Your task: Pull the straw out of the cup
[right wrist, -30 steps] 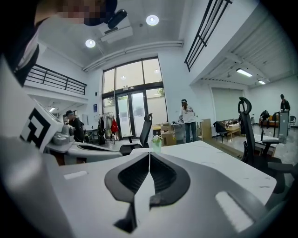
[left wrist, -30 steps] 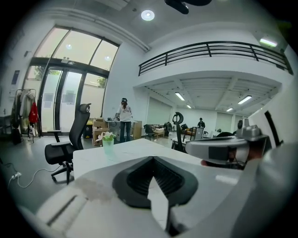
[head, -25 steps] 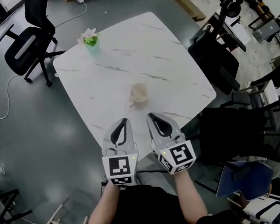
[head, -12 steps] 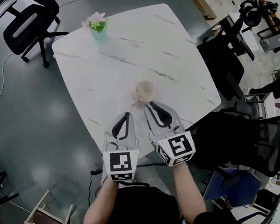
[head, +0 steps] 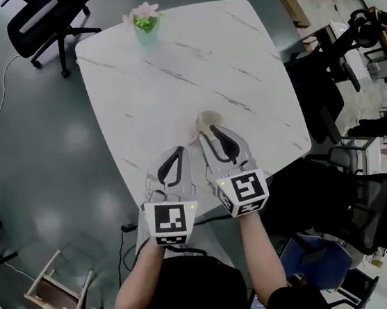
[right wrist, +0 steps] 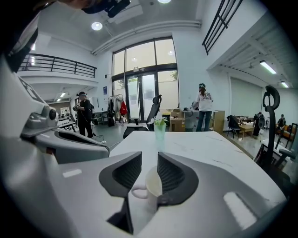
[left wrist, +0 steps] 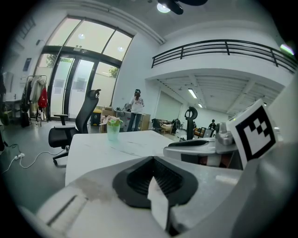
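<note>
by the near table (head: pixel 190 67) edge stands the cup (head: pixel 208 119), vase (head: pixel 146 21) well apart.

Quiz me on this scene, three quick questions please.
1. True or false: the left gripper has its jaws apart.
2. Which has the mug before its jaws: A left gripper, B right gripper?
3. What stands at the table's far edge?
Key: 1 false, they are together. 2 B; its jaws have just been opening, with the mug in the gap, not gripped. 3 A green cup with a flower.
</note>
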{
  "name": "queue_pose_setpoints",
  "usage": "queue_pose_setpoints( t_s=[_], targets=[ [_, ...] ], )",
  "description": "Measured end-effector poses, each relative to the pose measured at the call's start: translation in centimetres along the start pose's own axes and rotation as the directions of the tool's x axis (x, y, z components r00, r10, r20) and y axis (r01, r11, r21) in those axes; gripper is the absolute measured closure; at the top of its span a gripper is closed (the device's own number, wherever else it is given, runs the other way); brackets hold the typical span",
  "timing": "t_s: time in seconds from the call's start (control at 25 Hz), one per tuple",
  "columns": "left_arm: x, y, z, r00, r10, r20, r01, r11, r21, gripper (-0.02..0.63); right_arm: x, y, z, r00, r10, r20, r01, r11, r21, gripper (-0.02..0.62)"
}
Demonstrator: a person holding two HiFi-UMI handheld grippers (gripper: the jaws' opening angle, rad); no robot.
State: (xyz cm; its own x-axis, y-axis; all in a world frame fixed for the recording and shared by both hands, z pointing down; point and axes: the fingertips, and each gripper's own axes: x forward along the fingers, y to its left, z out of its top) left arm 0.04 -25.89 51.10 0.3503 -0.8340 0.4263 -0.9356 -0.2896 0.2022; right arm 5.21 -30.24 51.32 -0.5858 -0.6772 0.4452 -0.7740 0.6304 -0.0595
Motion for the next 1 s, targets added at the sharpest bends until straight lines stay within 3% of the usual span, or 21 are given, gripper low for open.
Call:
queue_pose_setpoints(
  t_s=[0.4,1.0],
  targets=[
    [1.2,1.1,-0.6,1.0,0.023,-0.014,-0.023,0.999,-0.032,0.604,3.3,-1.0,-0.9,0.999,-0.002,-0.045,0.0,0.999,-0.036,0.468],
    [0.6,2.6,0.0,0.998,0.068,0.002,-0.068,0.996,-0.057,0.604,5.7,-1.7,-2.2,0.977,-0.099,-0.187,0.054,0.972,-0.231,0.505]
  ],
)
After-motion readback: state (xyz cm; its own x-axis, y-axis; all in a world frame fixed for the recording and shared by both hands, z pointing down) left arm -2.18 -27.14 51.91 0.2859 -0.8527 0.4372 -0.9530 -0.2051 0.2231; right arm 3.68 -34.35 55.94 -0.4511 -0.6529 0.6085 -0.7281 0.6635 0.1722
